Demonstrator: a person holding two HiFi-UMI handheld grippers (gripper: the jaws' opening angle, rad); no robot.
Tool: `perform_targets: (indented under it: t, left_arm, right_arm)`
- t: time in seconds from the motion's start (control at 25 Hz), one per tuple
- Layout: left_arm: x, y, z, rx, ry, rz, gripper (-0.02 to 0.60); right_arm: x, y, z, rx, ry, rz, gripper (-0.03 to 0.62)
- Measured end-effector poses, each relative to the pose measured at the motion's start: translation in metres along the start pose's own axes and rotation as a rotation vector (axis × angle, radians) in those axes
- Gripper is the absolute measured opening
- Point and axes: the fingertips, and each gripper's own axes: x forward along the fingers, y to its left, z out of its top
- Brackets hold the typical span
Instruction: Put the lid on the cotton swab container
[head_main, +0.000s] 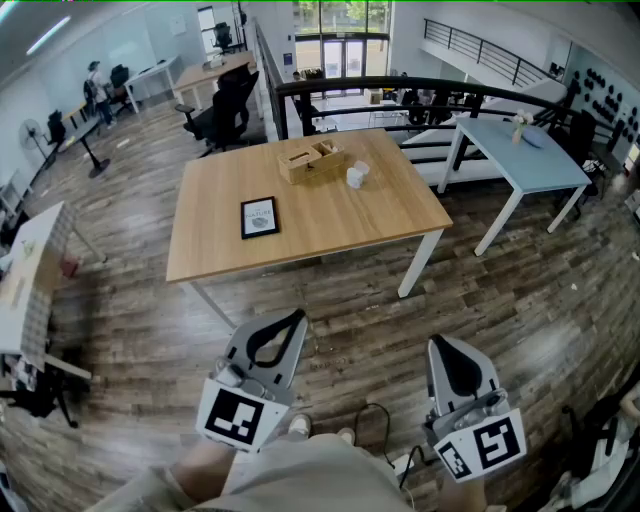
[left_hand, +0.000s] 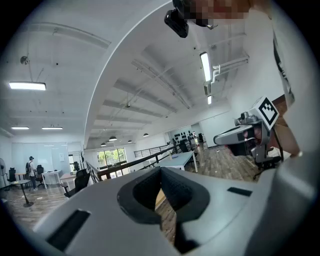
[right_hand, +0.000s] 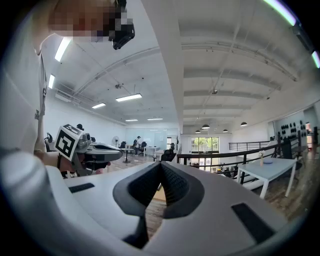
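Left tongs and right tongs are both closed on nothing, held low by the person's body. Ahead, well apart from both: light wooden bench, black-framed card on its near side. Farther on, small white cotton swab container sits just beside open wooden organiser box; lid too small to tell. Step looks like approach, no grasp yet. Next move likely needs closing in, opening tongs, finding lid.
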Motion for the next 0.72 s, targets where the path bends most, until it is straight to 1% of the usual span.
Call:
perform_targets:
  t: [0.28, 0.48, 0.72]
  left_arm:
    - [0.017, -0.024, -0.002, 0.013, 0.010, 0.014, 0.021]
    - [0.020, -0.040, -0.008, 0.014, 0.031, 0.018, 0.021]
    - [0.026, -0.077, -0.014, 0.038, 0.055, -0.028, 0.021]
  right_arm:
    - [-0.014, -0.027, -0.018, 0.022, 0.012, 0.001, 0.026]
    - [-0.026, -0.036, -0.026, 0.034, 0.007, 0.000, 0.026]
    - [-0.043, -0.041, -0.038, 0.054, 0.008, 0.007, 0.026]
